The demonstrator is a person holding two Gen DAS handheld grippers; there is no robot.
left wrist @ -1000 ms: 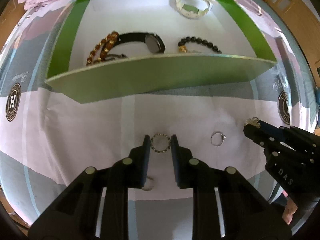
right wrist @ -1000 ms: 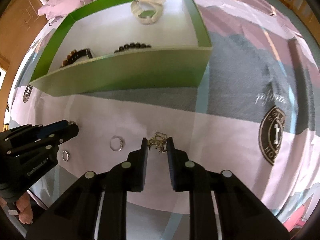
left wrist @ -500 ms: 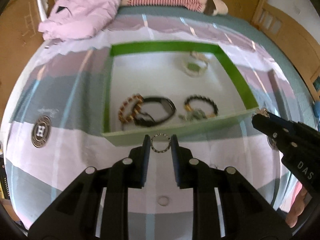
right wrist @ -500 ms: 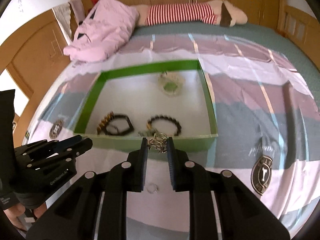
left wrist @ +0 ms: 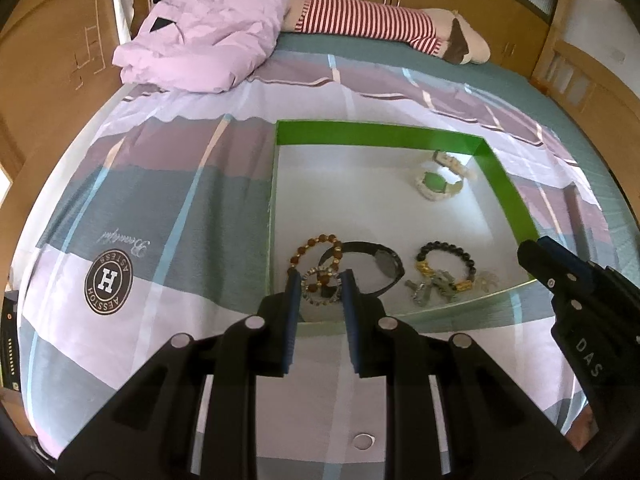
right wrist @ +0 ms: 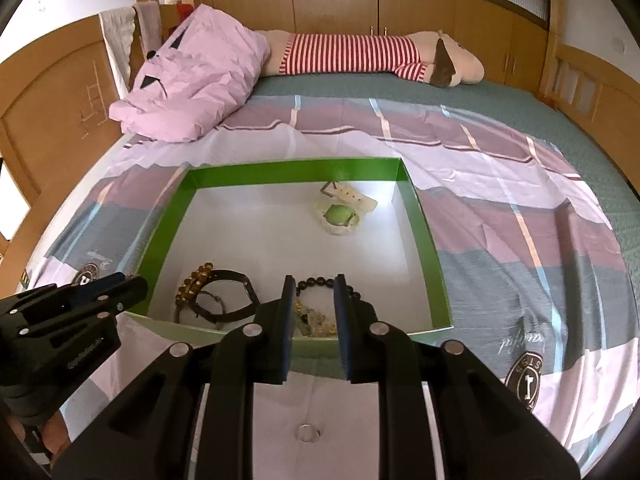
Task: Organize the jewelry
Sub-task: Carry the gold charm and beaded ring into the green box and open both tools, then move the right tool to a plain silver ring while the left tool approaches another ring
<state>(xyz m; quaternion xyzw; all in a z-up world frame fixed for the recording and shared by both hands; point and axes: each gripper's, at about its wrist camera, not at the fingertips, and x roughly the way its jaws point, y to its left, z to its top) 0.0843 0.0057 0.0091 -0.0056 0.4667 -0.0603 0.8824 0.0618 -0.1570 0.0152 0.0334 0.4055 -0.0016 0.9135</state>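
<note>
Left wrist view: the left gripper (left wrist: pixel 319 289) has its jaws closed on a beaded ring (left wrist: pixel 318 289), held above the near wall of the green tray (left wrist: pixel 508 184) on the bed (left wrist: pixel 168 216). The right gripper (right wrist: pixel 311 300) has its jaws parted and empty over the tray's near edge, a small charm (right wrist: pixel 314 320) lying below. Bracelets (left wrist: pixel 316 252) and a watch (left wrist: pixel 380 264) lie in the tray. One ring (right wrist: pixel 307 432) lies on the bed.

Tray (left wrist: pixel 516 204) on bed (left wrist: pixel 160 208), bracelets (left wrist: pixel 316 248) and watch (left wrist: pixel 376 260) along its near wall, second watch (left wrist: pixel 438 182) at far right, ring (right wrist: pixel 307 433) on bed before tray
</note>
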